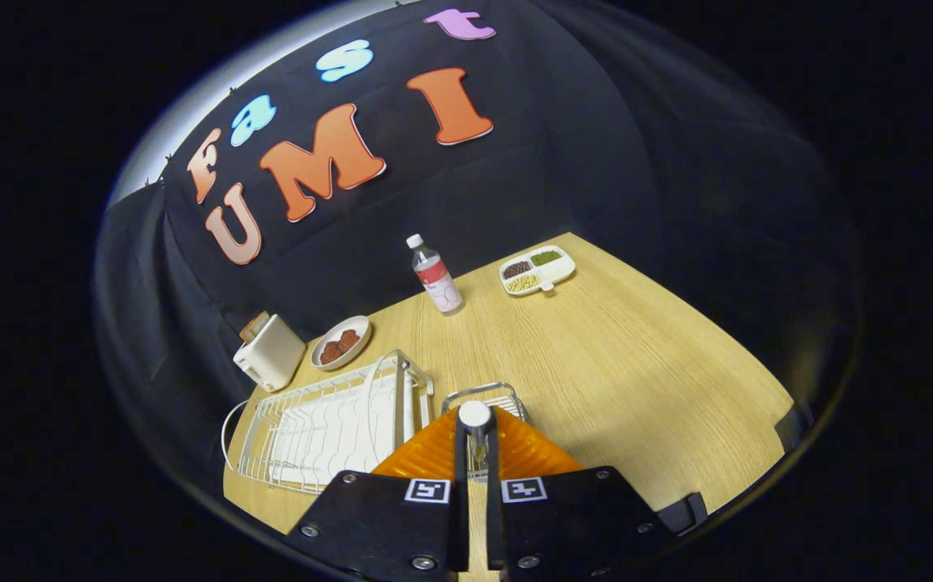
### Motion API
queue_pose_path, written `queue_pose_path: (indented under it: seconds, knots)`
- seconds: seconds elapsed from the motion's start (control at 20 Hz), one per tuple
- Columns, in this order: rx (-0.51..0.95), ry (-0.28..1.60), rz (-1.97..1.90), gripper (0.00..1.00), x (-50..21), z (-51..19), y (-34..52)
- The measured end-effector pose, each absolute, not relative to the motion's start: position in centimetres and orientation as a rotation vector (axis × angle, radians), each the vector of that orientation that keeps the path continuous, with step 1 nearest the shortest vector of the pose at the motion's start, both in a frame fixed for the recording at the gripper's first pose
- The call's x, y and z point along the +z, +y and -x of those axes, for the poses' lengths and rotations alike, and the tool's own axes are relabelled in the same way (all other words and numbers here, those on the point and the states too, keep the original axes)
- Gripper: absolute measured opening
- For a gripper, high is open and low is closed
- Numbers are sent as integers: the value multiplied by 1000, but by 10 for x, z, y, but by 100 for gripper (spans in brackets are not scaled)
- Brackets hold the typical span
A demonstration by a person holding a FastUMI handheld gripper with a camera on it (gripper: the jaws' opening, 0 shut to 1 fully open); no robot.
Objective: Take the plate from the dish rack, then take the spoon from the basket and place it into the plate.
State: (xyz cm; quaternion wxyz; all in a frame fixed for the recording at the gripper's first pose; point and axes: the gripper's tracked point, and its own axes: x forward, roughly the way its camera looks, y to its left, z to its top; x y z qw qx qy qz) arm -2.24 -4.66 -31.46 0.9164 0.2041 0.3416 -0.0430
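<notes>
My gripper (476, 485) is shut on the orange ridged plate (535, 453), whose rim is pinched between the two black fingers (402, 517). The plate spreads out to both sides just ahead of them and hangs above the wooden table (636, 364). To its left stands the white wire dish rack (329, 428), with no dishes in its slots. Right behind the plate is a small metal wire basket (507, 396). The spoon (474, 416) stands upright in it, and its white round handle end pokes up over the plate's edge, in line with the gap between the fingers.
Beyond the rack stand a white toaster (268, 352) and a white bowl (341, 342) of brown food. A water bottle (436, 276) and a divided tray (537, 269) of beans are farther back. Bare tabletop stretches to the right of the basket.
</notes>
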Motion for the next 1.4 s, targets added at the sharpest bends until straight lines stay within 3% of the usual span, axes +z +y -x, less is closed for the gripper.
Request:
queue_pose_path:
  seconds: [0.45,0.75,1.4]
  knots:
    - [-55,621,-355,9,-229,22,-37]
    - [3,635,-377,8,-212,48,-11]
    - [198,829,-473,9,-280,117,110]
